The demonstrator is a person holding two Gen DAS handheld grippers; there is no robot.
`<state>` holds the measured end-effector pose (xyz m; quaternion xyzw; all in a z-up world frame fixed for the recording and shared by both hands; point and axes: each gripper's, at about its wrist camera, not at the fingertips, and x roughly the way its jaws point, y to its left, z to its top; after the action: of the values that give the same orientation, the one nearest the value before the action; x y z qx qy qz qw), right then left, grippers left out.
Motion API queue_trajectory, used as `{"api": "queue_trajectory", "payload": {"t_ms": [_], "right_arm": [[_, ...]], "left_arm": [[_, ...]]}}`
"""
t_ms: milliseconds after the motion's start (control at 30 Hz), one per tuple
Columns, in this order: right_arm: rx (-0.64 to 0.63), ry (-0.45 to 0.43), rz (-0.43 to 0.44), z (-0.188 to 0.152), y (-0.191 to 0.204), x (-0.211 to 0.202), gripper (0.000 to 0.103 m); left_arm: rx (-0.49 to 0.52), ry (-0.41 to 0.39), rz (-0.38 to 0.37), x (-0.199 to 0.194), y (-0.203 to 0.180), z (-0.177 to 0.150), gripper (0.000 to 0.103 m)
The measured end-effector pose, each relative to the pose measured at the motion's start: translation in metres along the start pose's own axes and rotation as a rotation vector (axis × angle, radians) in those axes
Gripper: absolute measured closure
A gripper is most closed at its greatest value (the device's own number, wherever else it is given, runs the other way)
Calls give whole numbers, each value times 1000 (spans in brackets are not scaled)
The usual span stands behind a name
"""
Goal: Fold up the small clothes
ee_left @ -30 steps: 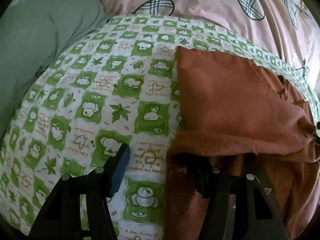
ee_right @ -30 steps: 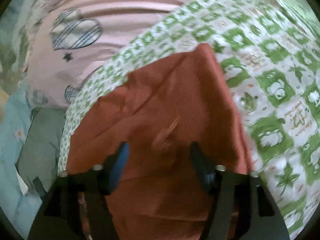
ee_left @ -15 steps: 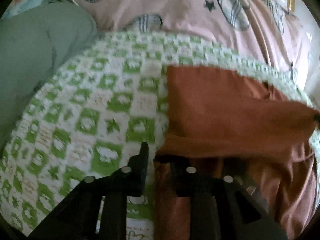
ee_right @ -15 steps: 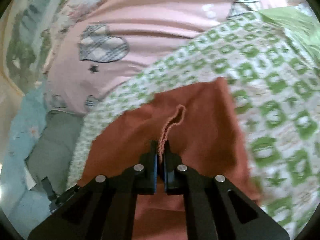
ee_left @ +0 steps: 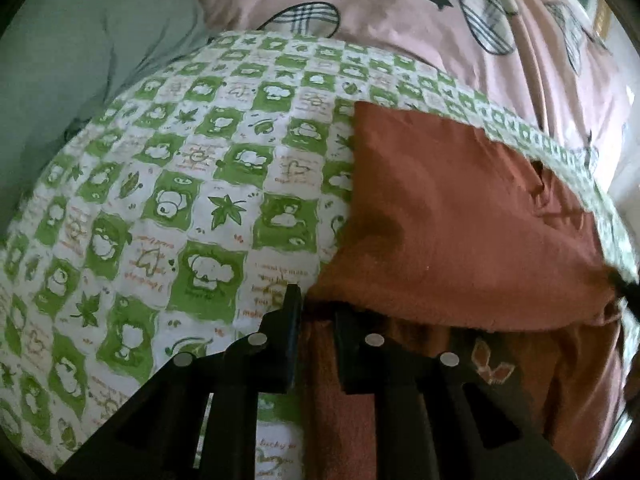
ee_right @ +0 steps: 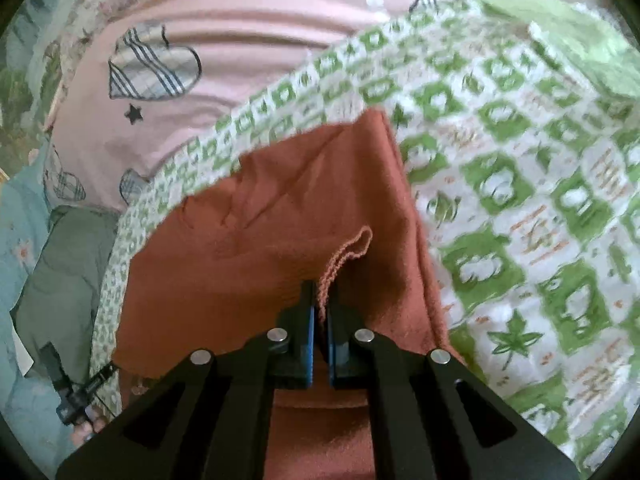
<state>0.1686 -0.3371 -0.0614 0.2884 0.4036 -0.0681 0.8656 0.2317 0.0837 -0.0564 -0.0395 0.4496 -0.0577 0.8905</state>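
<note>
- Rust-orange knit garment (ee_left: 460,216) lies on a green-and-white checked blanket (ee_left: 192,184) with cartoon animals and leaf prints; it sits at the blanket's far right side in the left wrist view, its far edge near the blanket's border.
- Garment is doubled over: the upper layer ends in a thick rolled fold edge running across just ahead of the left gripper (ee_left: 318,312), with a lower layer showing under it. Small embroidered motif (ee_left: 490,364) visible on that lower layer.
- Left gripper: fingers nearly closed on the garment's near-left edge. Left finger (ee_left: 290,320) is on the blanket side, the right one is partly under the fold. Cloth runs between them, so it's pinching the garment.
- Right gripper (ee_right: 319,304): fingers pressed together with a narrow ribbed edge (ee_right: 352,248) of the garment clamped between the blue pads (ee_right: 307,332). The edge stands up in a small loop just past the tips.
- In the right wrist view the garment (ee_right: 260,248) spreads ahead and left of the gripper, its right edge straight against the blanket (ee_right: 520,208).
- Beyond the blanket: pink bedsheet (ee_left: 400,4) with plaid hearts and black stars.
- Grey-green cloth (ee_left: 72,60) piled at far left in the left wrist view, touching the blanket edge.
- Right wrist view, lower left: the other gripper's dark tip (ee_right: 76,396) at the garment's corner, light blue floral fabric (ee_right: 20,248) behind it.
</note>
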Motion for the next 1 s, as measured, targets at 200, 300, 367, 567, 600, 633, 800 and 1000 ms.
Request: {"api": "queue_trajectory", "payload": {"t_ms": [200, 300, 367, 567, 600, 633, 800, 1000], "right_arm": [[46, 52, -39, -1, -9, 8, 96], [65, -43, -55, -2, -9, -24, 93], [55, -101, -24, -1, -2, -42, 93], [-73, 48, 64, -12, 34, 0, 92], [-71, 80, 29, -15, 31, 9, 92], [-61, 110, -15, -18, 25, 18, 92], [39, 79, -5, -20, -6, -3, 92], [0, 14, 89, -37, -11, -74, 55]], "left_arm": [[35, 46, 6, 0, -2, -5, 84], [11, 39, -40, -20, 8, -7, 81], [4, 13, -72, -33, 10, -5, 78], [34, -10, -73, -24, -12, 14, 72], [38, 0, -55, -13, -17, 18, 72], [44, 14, -39, -5, -20, 19, 72], [106, 58, 21, 14, -23, 9, 65], [63, 43, -82, -34, 0, -13, 59]]}}
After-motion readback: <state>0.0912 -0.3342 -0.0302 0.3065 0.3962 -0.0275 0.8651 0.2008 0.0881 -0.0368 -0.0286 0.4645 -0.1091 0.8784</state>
